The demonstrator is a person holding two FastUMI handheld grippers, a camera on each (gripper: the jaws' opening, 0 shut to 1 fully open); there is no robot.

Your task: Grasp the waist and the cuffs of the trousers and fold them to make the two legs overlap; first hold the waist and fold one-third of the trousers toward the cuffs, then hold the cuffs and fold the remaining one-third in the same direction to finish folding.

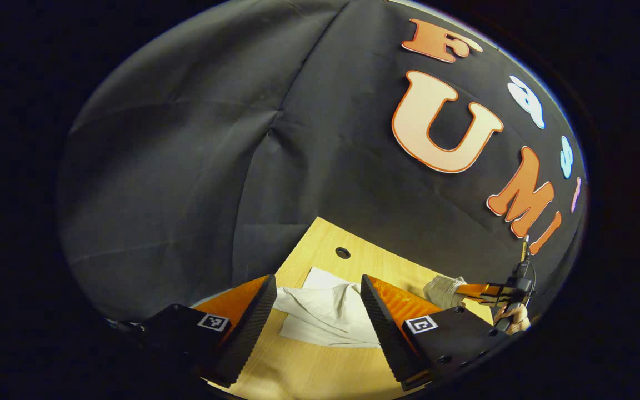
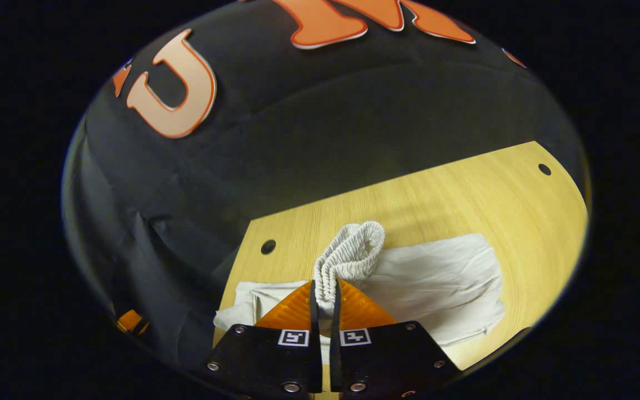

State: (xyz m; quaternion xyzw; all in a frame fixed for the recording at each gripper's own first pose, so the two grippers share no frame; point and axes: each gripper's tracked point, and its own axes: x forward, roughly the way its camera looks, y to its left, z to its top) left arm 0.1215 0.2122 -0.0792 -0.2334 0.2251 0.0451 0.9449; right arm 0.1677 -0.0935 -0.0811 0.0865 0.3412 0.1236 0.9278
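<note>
Pale grey trousers (image 2: 436,278) lie on the wooden table (image 2: 409,194). My right gripper (image 2: 325,291) is shut on the gathered elastic waist (image 2: 350,253), which stands up in a ruffled loop above its fingers. In the left gripper view, the trousers' leg end (image 1: 325,311) lies flat on the table between my left gripper's (image 1: 317,297) wide-open fingers, which hold nothing. Farther right in that view, the right gripper (image 1: 478,291) and the hand holding it (image 1: 511,319) lift the waist (image 1: 442,289) off the table.
The wooden table (image 1: 320,366) has round holes (image 1: 342,253) (image 2: 268,246) (image 2: 544,169) near its back edge. The black cloth wall (image 1: 214,139) rises right behind the table.
</note>
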